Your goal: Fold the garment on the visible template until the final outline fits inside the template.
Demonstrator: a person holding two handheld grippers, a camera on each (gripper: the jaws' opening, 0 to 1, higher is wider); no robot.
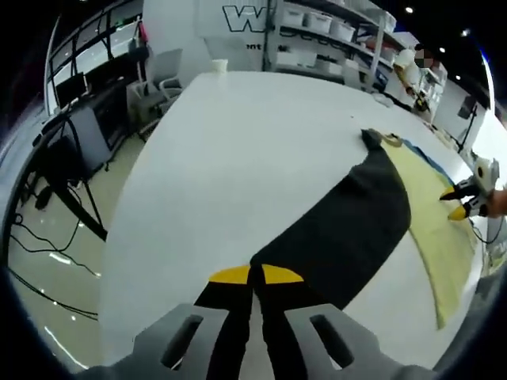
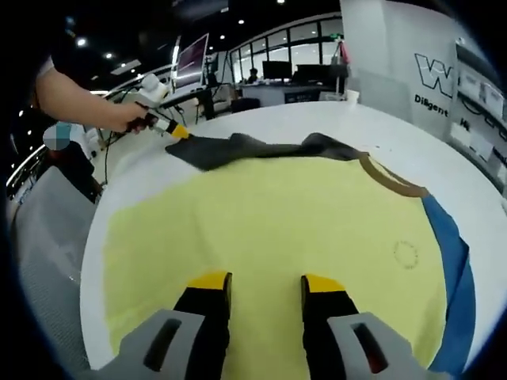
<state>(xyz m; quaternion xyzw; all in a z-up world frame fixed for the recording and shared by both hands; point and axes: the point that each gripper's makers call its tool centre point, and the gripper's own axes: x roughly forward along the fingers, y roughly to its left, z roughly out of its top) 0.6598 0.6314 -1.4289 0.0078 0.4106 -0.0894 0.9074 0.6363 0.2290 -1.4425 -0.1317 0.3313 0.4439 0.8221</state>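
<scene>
Two grippers are at work on one garment, a yellow T-shirt [image 2: 269,237] with a black sleeve [image 1: 348,229], brown collar [image 2: 392,180] and blue sleeve [image 2: 453,277], lying on a white table [image 1: 238,150].

Nearest in the left gripper view, the left gripper [image 1: 255,275] has its yellow-tipped jaws pressed together on the end of the black sleeve — firm pinch, cloth running out from between the tips. That sleeve stretches away toward the shirt body, and the right gripper [image 1: 459,202] shows at the far right edge, over the yellow cloth.

In the right gripper view, the right gripper [image 2: 265,283] hangs over the yellow body w/ jaws parted, a clear gap between the tips and nothing held. Whether the tips touch the cloth cannot be told. Beyond, the left gripper, held in a person's hand [image 2: 119,115], has the sleeve end drawn out past the far side of the shirt.

Judged step: early fold, sleeve being taken in; the shirt lies mostly spread, no fold completed. No template outline can be made out under the garment.

Next move, approx.: carry the sleeve end over onto the yellow body and lay it flat — the right gripper is placed to steady the body or take a hem.
</scene>
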